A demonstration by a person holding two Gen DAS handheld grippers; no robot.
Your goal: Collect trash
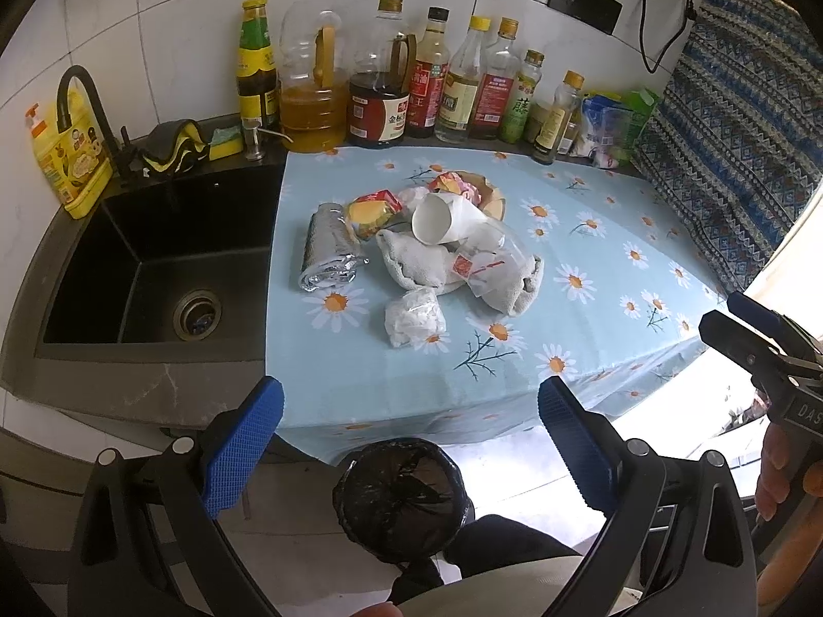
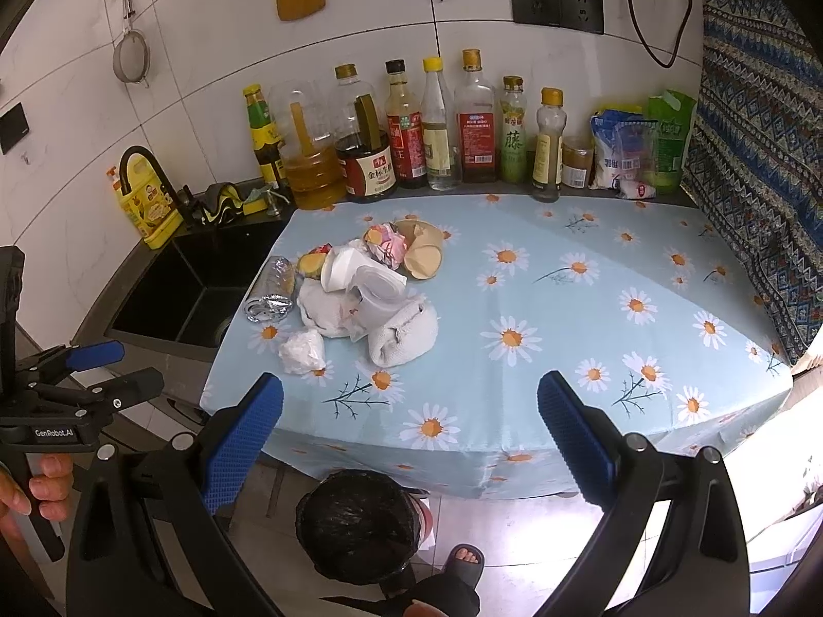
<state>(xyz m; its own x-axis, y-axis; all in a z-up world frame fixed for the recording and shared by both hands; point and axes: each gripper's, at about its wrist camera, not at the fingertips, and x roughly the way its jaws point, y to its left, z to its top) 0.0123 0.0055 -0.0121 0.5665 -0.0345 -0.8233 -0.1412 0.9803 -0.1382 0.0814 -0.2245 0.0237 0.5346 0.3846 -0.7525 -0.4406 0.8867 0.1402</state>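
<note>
- The table (image 1: 591,236), under a daisy-print cloth, lies ahead of both grippers and carries the whole pile of trash, so by the look of it nothing has been collected yet.
- The bin (image 1: 398,501), lined with a black bag, stands on the floor below and between the fingers of the left gripper (image 1: 410,445); its bag looks empty as far as the view shows.
- The grey cloth (image 1: 411,262) sits at the front of the pile, well ahead of the left gripper, with a clear plastic wrapper (image 1: 483,267) draped over it.
- The foil roll (image 1: 329,247) lies ahead and to the left, nearest the sink.
- The white paper cup (image 1: 437,218) rests tipped on its side on top of the pile.
- The yellow snack packet (image 1: 371,212) lies between the foil roll and the cup.
- The crumpled tissue (image 1: 414,316) is the nearest piece, likely the easiest first pick.
- The left gripper is spread wide and holds nothing.
- The right gripper (image 2: 410,445) is likewise spread wide, empty, well short of the pile.
</note>
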